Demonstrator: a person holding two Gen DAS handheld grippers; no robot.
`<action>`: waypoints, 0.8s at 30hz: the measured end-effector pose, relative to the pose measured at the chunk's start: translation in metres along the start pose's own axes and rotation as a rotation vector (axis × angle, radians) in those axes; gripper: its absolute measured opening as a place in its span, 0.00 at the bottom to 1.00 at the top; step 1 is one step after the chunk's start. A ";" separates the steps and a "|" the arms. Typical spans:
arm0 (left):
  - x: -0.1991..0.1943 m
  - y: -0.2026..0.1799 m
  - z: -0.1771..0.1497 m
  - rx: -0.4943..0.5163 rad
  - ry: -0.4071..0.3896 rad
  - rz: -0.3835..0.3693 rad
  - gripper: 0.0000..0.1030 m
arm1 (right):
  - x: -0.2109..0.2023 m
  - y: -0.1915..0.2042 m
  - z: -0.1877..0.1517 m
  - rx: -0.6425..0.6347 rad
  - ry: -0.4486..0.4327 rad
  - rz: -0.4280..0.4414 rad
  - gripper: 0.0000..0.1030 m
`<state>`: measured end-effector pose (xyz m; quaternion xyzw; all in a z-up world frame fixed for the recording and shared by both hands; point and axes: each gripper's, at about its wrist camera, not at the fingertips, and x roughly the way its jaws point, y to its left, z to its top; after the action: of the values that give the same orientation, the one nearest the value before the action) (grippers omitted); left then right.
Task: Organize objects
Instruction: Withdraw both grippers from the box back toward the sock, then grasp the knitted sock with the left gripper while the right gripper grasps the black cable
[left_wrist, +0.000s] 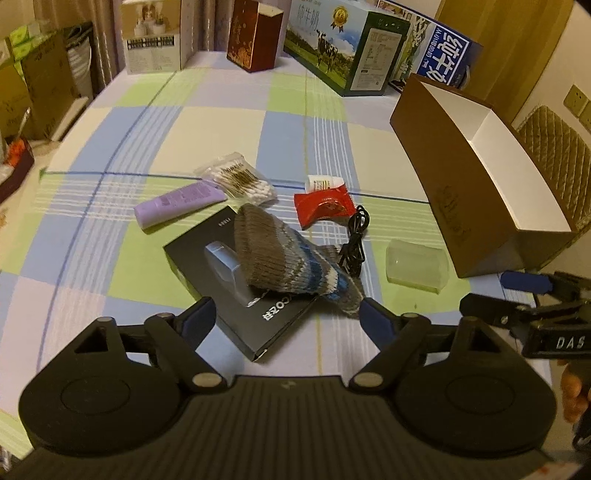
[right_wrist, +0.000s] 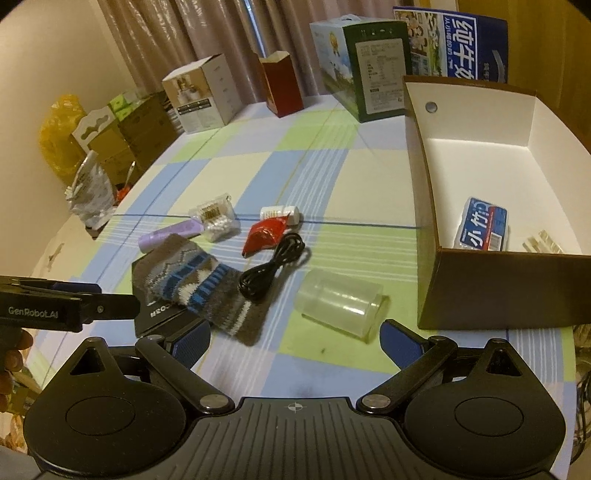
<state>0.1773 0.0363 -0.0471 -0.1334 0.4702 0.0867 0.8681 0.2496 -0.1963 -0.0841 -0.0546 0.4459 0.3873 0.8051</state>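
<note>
From the left wrist we see our left tongs (left_wrist: 286, 314) spread wide with nothing between the blue pads, poised over a flat black carton (left_wrist: 236, 291) on the checked cloth of the bench (left_wrist: 110, 229). A ribbed knitted sock (left_wrist: 295, 254) in grey, white and blue drapes over that carton. Beyond lie a smooth lilac tube (left_wrist: 177, 205), a crinkly bag of cotton swabs (left_wrist: 240, 181), a glossy red packet (left_wrist: 325, 208) and a coiled black cable (left_wrist: 354, 240). A clear plastic cup (left_wrist: 417, 266) lies on its side just beside the brown cardboard box (left_wrist: 461, 192).

From the right wrist, our right tongs (right_wrist: 295, 341) gape, empty, just short of the cup (right_wrist: 340, 302). The box (right_wrist: 517, 291), white inside, holds a blue tissue pack (right_wrist: 484, 229).
</note>
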 end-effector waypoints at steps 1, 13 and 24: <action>0.004 0.001 0.001 -0.005 0.003 -0.008 0.77 | 0.001 0.000 0.000 0.006 0.002 -0.004 0.94; 0.048 0.007 0.017 -0.068 0.040 -0.024 0.71 | 0.015 -0.009 0.002 0.037 0.010 -0.033 0.94; 0.069 0.007 0.035 -0.066 0.030 -0.014 0.22 | 0.047 -0.006 0.009 0.020 0.006 -0.072 0.79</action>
<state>0.2405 0.0557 -0.0874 -0.1669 0.4789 0.0939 0.8567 0.2740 -0.1697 -0.1164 -0.0637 0.4501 0.3536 0.8175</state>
